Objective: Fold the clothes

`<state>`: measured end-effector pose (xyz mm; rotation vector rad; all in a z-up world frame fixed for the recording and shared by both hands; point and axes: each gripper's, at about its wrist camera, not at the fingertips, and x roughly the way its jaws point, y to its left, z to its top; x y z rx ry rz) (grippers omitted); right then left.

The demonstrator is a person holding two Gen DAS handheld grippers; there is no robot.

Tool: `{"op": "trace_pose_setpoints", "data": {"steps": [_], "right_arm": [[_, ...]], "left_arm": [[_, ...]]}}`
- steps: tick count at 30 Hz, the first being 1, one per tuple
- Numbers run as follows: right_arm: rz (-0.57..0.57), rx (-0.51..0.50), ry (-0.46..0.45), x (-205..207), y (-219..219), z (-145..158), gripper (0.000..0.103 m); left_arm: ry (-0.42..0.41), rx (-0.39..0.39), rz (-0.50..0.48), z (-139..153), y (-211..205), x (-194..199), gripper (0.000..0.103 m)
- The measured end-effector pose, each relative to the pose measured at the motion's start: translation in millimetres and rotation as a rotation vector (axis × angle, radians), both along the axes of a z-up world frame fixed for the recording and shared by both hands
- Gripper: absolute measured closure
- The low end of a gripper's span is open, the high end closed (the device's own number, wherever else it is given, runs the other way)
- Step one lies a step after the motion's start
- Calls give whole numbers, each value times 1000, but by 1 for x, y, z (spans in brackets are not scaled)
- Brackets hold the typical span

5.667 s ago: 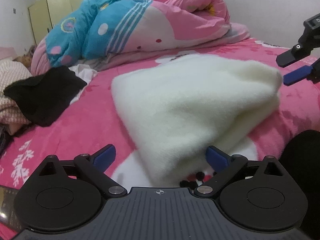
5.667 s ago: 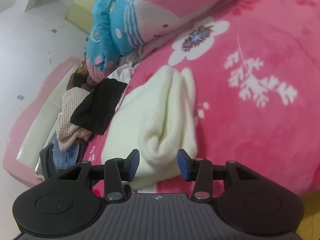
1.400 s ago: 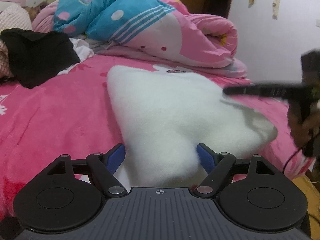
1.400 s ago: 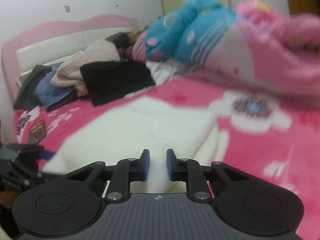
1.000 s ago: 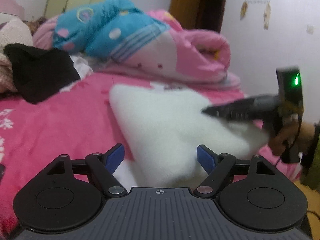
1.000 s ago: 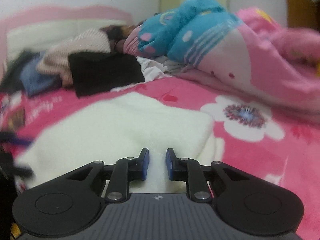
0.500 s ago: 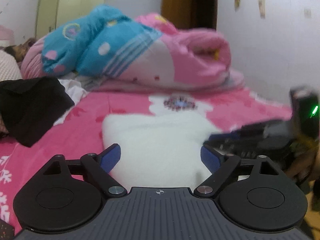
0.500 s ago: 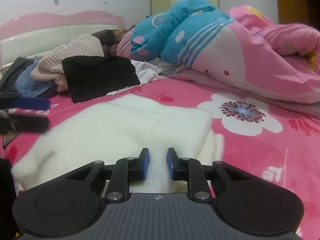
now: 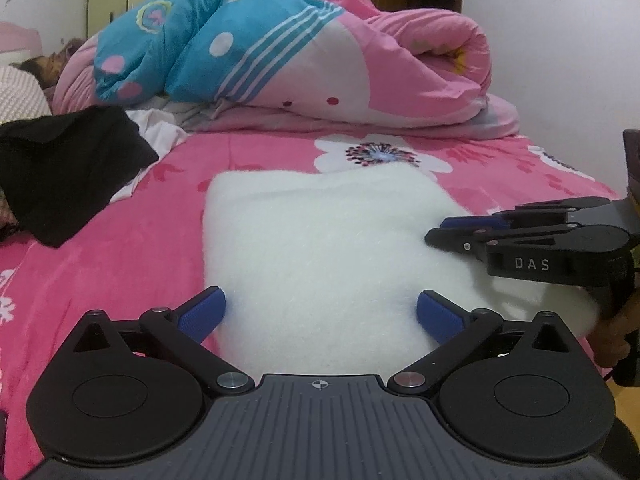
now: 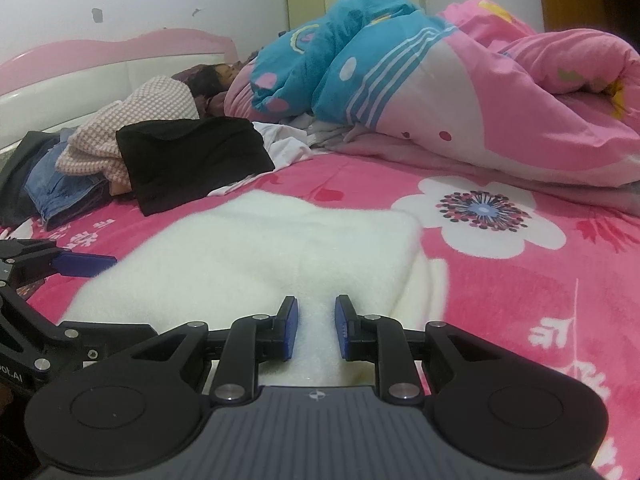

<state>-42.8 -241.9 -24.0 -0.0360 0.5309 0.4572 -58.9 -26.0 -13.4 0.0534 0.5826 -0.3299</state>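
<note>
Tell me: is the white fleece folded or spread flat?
Folded. The white fleece lies as a compact rectangle, an under-layer peeking out along its right edge.

The white fleece garment (image 9: pixel 320 248) now lies folded flat; left hand-held gripper (image 9: pixel 320 316) is opening, pulled back off it
</note>
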Motion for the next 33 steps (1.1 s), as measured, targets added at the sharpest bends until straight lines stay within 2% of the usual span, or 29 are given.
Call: {"op": "trace_pose_setpoints", "data": {"steps": [11, 16, 18, 25, 29, 31, 32, 33], "right_arm": [[-2, 4, 14, 1, -1, 1, 81], [0, 6, 18, 1, -2, 2, 81], [1, 7, 17, 1, -2, 1, 81], [3, 14, 11, 1, -3, 0, 81], [4, 17, 5, 0, -3, -1, 81], [5, 20, 1, 0, -3, -2, 81], [5, 21, -2, 0, -3, -2, 81], [6, 21, -4, -1, -3, -2, 81]], "left_arm": [[40, 17, 30, 5, -4, 2, 0], [60, -26, 53, 11, 2, 4, 0], [25, -24, 59, 17, 3, 3, 0], [-85, 66, 49, 26, -13, 10, 0], [-105, 90, 69, 23, -20, 19, 7], [-80, 82, 70, 18, -20, 23, 9], [-61, 75, 69, 15, -20, 25, 16], [-44, 66, 71, 11, -19, 27, 17]]}}
